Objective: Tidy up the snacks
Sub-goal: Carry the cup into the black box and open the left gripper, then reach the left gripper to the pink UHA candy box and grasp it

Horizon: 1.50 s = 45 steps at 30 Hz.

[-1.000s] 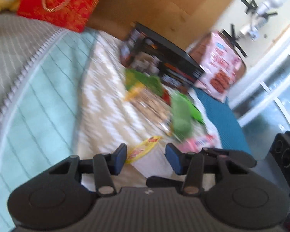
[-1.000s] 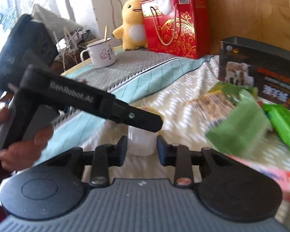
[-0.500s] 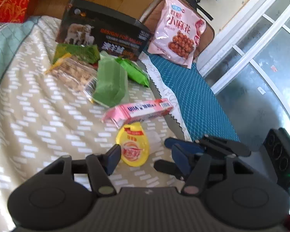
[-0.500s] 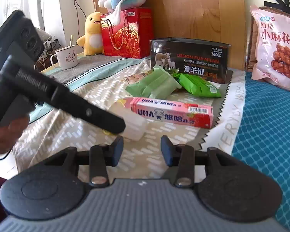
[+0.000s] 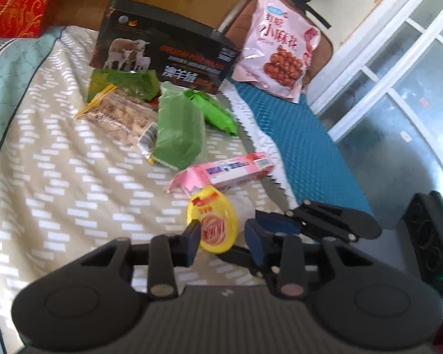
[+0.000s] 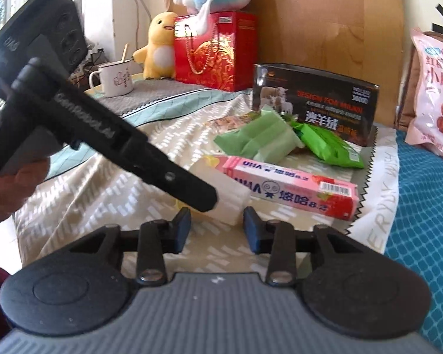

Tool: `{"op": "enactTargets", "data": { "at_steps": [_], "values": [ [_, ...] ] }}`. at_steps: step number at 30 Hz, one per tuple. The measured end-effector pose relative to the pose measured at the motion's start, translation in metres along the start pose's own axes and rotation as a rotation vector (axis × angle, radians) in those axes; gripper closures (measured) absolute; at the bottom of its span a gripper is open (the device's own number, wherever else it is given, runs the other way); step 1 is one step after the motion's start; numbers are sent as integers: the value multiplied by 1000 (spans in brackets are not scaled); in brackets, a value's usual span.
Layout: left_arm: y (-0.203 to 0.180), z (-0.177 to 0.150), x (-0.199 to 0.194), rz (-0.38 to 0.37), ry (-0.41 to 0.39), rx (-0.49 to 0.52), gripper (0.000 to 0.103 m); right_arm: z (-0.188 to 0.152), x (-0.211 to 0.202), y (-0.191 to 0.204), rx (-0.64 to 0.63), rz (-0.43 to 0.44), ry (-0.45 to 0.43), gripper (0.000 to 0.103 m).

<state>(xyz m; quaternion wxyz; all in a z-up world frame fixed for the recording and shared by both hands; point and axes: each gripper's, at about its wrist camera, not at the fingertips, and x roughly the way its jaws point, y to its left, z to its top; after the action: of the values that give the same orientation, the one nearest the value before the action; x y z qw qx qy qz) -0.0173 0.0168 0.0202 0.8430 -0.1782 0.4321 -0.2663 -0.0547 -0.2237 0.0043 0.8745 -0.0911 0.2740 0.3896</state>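
The left tongs are apart, and the yellow-lidded jelly cup lies on its side between their blue tips, with the lid facing the camera. The left tip seems to touch the lid's edge, but the blur does not allow to be sure; the right tip is clear of it. The right tongs are also apart and hold nothing. In the right wrist view the pale body of the cup lies just beyond them, partly hidden by a finger of the left tongs.

The cup rests on the beige patterned cloth of the bed. Just beyond it lies the pink candy box, near the cloth's right edge. Farther away are a pale green packet, a bright green wrapper to its right and a clear bag of biscuits to its left. Behind them stands a black box with sheep pictures. A pink snack bag leans at the far right, above a teal mat.
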Motion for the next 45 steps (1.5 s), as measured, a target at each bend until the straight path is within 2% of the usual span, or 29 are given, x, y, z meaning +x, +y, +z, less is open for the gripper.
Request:
{"op": "enactTargets", "data": {
  "at_steps": [3,7,15,20,25,27,29,32,34,36,39,41,43,45],
  "values": [
    [-5,6,-11,12,-33,31,71,7,-8,-2,14,6,-36,62],
    [-9,29,-27,29,-101,68,71,27,-10,0,-17,-7,-99,62],
    [5,118,-17,112,-237,90,70,93,34,-25,-78,-92,-226,62],
    [38,176,14,141,-260,34,70,137,88,-68,-13,-100,-220,62],
    [63,205,46,161,-254,-16,69,159,131,-101,56,-87,-162,58],
    [69,207,53,161,-251,-37,64,160,136,-109,95,-63,-151,56],
    [70,203,50,144,-261,-48,63,156,131,-110,96,-66,-156,55],
    [66,187,32,116,-290,-37,63,146,110,-117,119,-52,-178,55],
    [61,171,19,94,-306,-25,59,132,88,-123,148,-49,-186,54],
    [56,154,12,71,-287,-23,57,113,67,-128,176,-60,-188,54],
    [47,127,10,31,-254,-30,57,83,45,-136,247,-106,-147,54],
    [42,112,16,5,-207,-42,57,68,40,-136,280,-107,-120,54],
    [33,97,26,10,-166,-19,57,55,39,-137,331,-80,-76,48],
    [24,85,34,69,-151,12,57,47,46,-135,364,-47,-28,35]
  ]
}}
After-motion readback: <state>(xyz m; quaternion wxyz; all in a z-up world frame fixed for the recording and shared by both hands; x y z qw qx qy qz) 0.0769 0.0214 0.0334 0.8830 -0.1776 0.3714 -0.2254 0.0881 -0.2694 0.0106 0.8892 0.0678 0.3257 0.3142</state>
